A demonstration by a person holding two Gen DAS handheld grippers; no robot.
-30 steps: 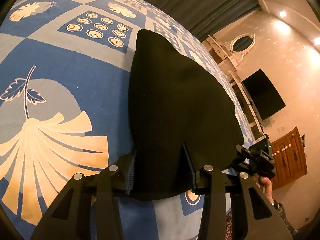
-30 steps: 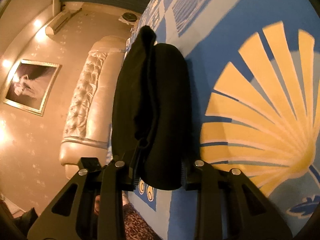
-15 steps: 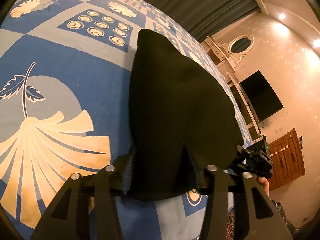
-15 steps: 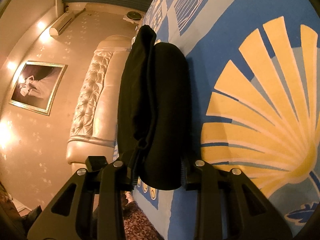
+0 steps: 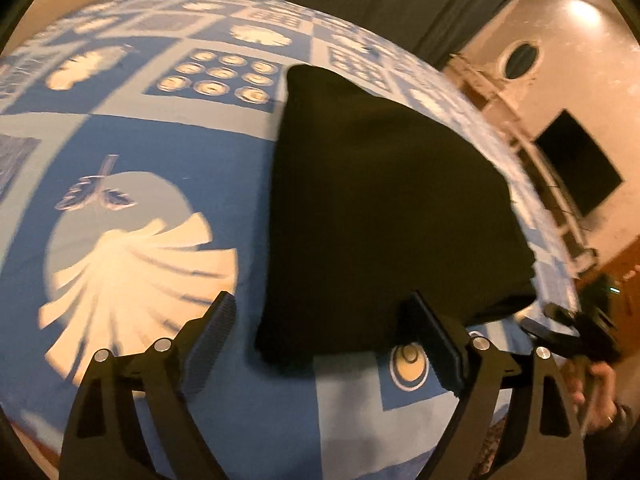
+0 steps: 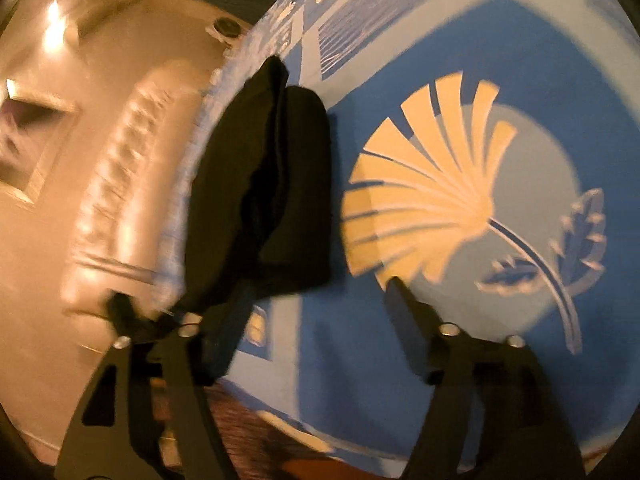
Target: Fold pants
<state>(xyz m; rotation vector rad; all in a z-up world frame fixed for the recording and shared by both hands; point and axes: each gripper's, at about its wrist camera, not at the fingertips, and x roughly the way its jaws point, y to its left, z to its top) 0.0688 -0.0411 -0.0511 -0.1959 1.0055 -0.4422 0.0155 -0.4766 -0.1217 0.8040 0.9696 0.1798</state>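
Both grippers — left gripper, right gripper — are opening, nothing pinched. The folded black pants lie just ahead on the blue bedspread, long axis probably pointing away.

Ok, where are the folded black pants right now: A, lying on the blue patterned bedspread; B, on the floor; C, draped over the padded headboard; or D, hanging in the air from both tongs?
A: the folded black pants lie flat on the blue patterned bedspread, with neither set of tongs touching them.
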